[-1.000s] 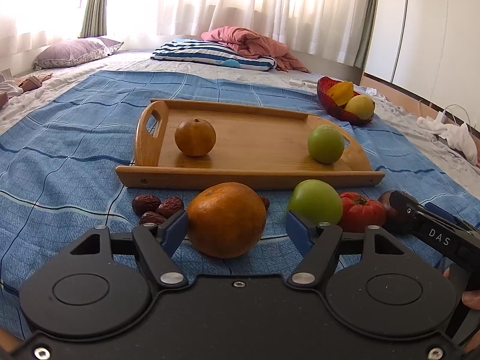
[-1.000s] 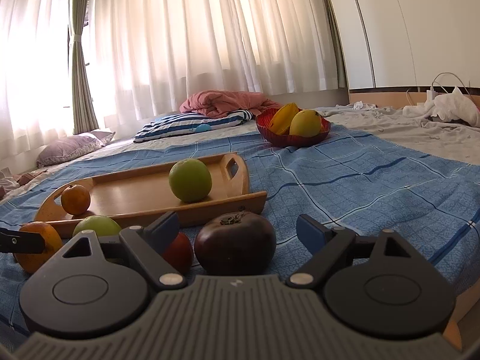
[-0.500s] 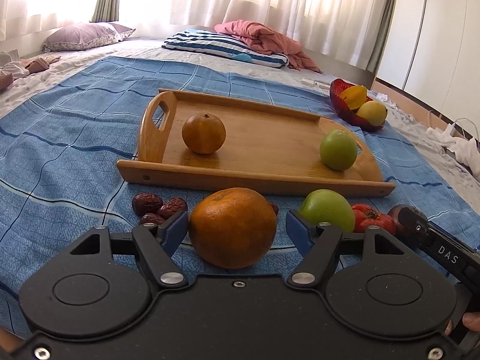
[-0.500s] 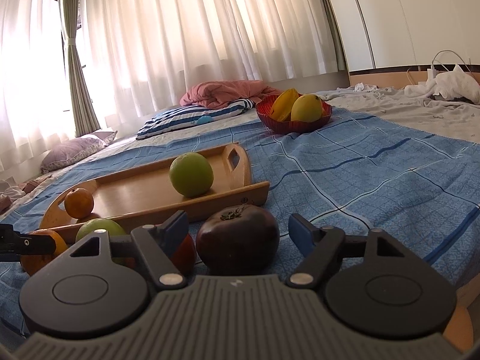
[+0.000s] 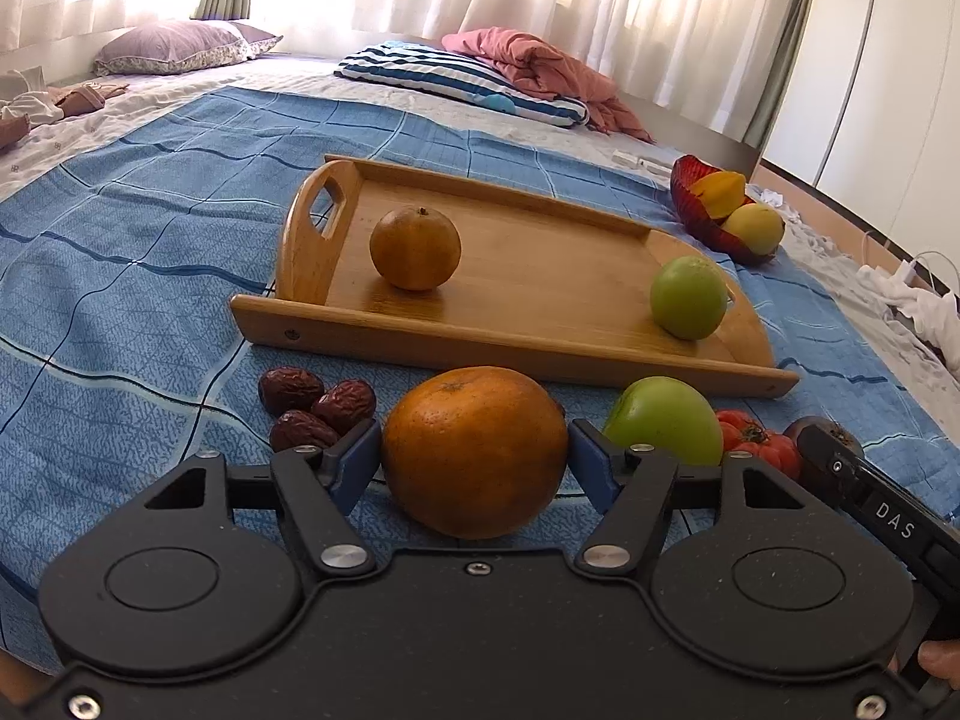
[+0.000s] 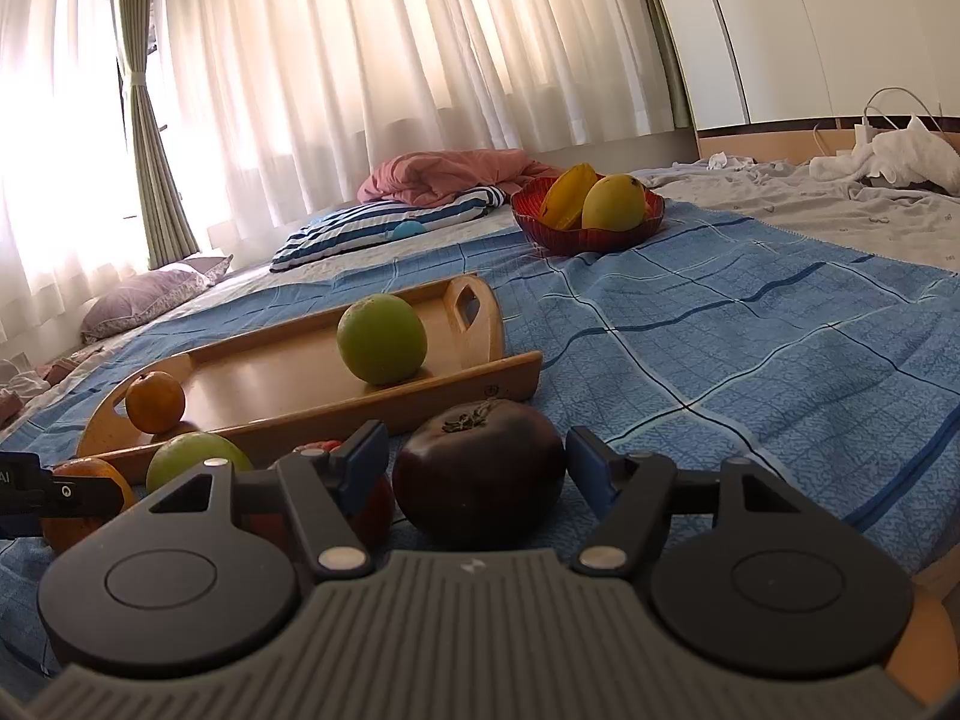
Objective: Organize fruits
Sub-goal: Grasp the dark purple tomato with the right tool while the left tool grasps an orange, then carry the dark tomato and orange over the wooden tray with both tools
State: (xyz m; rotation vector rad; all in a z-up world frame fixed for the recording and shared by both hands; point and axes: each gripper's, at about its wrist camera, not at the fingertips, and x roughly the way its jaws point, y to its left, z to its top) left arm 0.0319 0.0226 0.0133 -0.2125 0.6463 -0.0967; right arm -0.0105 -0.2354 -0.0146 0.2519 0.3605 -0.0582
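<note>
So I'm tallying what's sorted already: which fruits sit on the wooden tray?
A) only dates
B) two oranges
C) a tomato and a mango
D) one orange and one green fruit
D: the wooden tray holds just one orange near its handle and one green fruit at the other end.

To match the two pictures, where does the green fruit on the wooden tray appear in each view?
Left wrist view: green fruit at right of centre, near the tray's right end.
Right wrist view: green fruit left of centre, beside the tray's handle.
Shared landmark: the red bowl of yellow fruit beyond the wooden tray.
</note>
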